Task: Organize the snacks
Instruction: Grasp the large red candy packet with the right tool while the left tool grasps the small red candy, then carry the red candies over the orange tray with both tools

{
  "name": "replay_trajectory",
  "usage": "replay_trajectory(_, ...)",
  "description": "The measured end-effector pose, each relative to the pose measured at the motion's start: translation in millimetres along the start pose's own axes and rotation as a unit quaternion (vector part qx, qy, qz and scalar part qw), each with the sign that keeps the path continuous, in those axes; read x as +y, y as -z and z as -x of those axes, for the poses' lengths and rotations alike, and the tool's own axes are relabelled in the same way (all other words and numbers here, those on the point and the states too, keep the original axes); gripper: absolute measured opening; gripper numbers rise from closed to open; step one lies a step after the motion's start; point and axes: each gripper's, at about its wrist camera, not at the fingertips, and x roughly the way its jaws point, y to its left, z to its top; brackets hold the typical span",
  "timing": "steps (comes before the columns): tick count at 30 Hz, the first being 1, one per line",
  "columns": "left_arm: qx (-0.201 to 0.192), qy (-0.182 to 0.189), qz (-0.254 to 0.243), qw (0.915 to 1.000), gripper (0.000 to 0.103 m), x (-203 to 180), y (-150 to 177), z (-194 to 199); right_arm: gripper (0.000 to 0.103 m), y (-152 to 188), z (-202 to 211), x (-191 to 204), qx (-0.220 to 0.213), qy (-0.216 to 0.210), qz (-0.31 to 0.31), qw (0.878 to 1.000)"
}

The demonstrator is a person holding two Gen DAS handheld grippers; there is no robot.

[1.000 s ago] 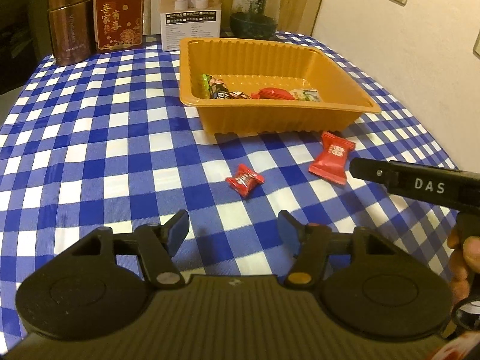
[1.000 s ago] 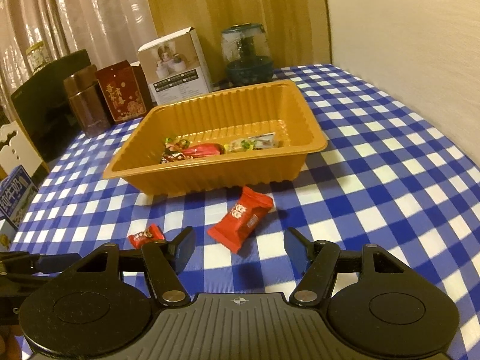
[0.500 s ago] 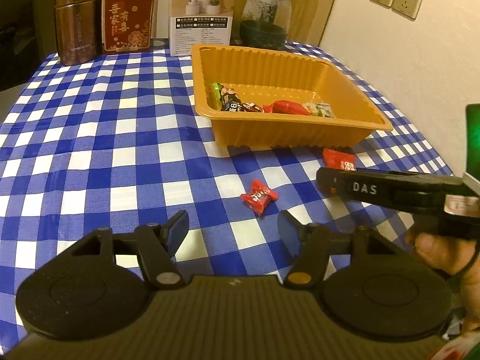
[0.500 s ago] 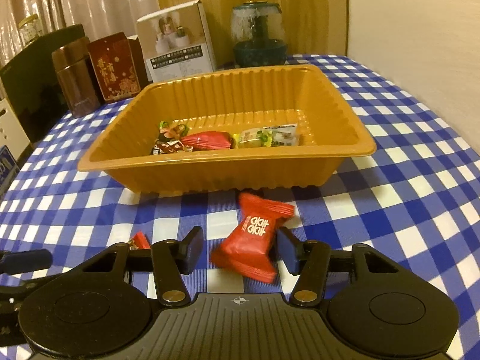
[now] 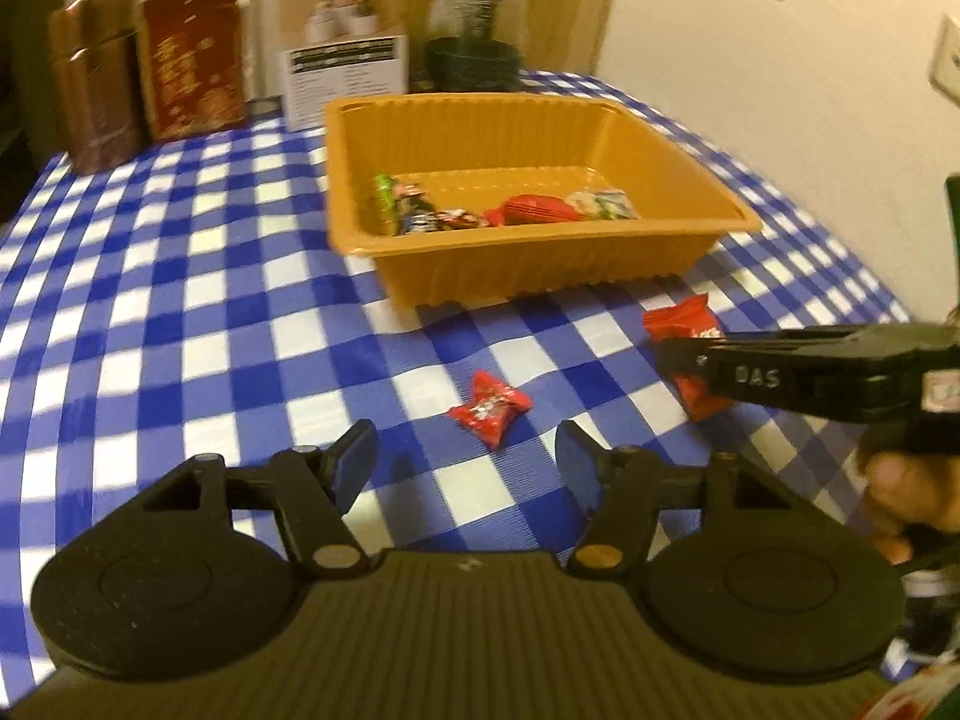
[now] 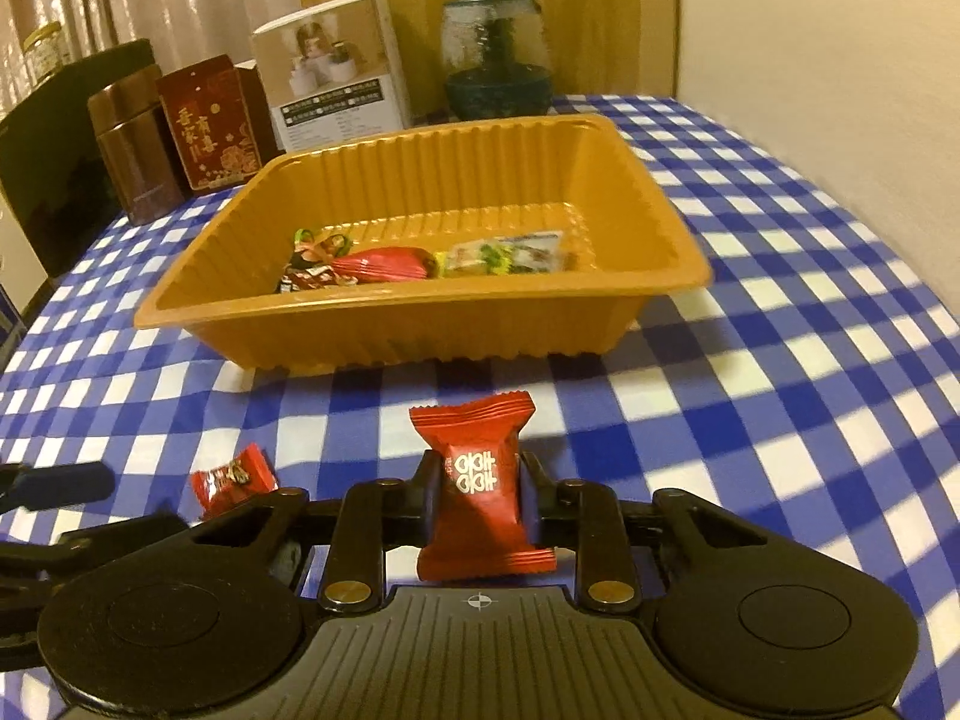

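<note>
blue-and-white checked cloth covers the desk (image 6: 780, 312), smooth and slightly glossy, with a pale wall on the right and curtains behind. near the middle i see an orange plastic tray (image 6: 420, 330), rectangular, with ribbed walls and a flat rolled rim; several wrapped snacks (image 6: 384, 264) lie along its near inner side, one glossy red, one pale with green print, the rest too small for me to read.

my right gripper (image 6: 477, 495) has its fingers clenched on a large red candy (image 6: 480, 480), a pillow-shaped foil packet with crimped, serrated ends and a white double-happiness character on its face. it stands upright between the pads, just in front of the tray. in the left wrist view the right tool's black side reads "das".

my left gripper (image 5: 465, 459) has its fingers released, standing apart with nothing between them. a small red candy (image 5: 489, 408) with twisted ends lies on the cloth just beyond them, its print unreadable.

at the back stand a dark brown tin (image 6: 135, 150), a red box (image 6: 207, 126) with gold chinese characters, a white carton (image 6: 336, 72) with a product photo and a black label strip, and a clear dome on a dark teal base (image 6: 495, 54).
</note>
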Motion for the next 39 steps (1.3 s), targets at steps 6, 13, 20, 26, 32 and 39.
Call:
replay_trajectory(6, 0.005, 0.004, -0.100, 0.9950, 0.049, -19.7, -7.4, -18.1, 0.027, 4.9, 16.4, -18.3, 0.006, -0.001, -0.039, 0.999)
replay_trajectory(13, 0.018, 0.013, -0.146, 0.9890, 0.042, -22.4, -13.1, -35.6, 0.027, 10.9, 21.8, -23.2, 0.011, -0.001, -0.054, 0.998)
replay_trajectory(20, 0.027, 0.022, -0.153, 0.9876, 0.035, -18.8, -13.3, -43.1, 0.027, 12.0, 20.1, -23.1, 0.012, -0.002, -0.056, 0.998)
replay_trajectory(26, 0.036, 0.021, -0.158, 0.9866, 0.027, -17.2, -11.1, -47.2, 0.027, 11.5, 20.4, -21.4, 0.010, -0.003, -0.056, 0.998)
replay_trajectory(32, 0.038, 0.020, -0.146, 0.9883, 0.022, -20.1, -9.2, -44.8, 0.027, 12.2, 20.4, -20.7, 0.012, -0.004, -0.054, 0.998)
replay_trajectory(39, 0.046, 0.016, -0.084, 0.9953, 0.021, -18.6, -4.5, -32.6, 0.027, 17.1, 25.3, -16.2, 0.013, -0.010, -0.047, 0.999)
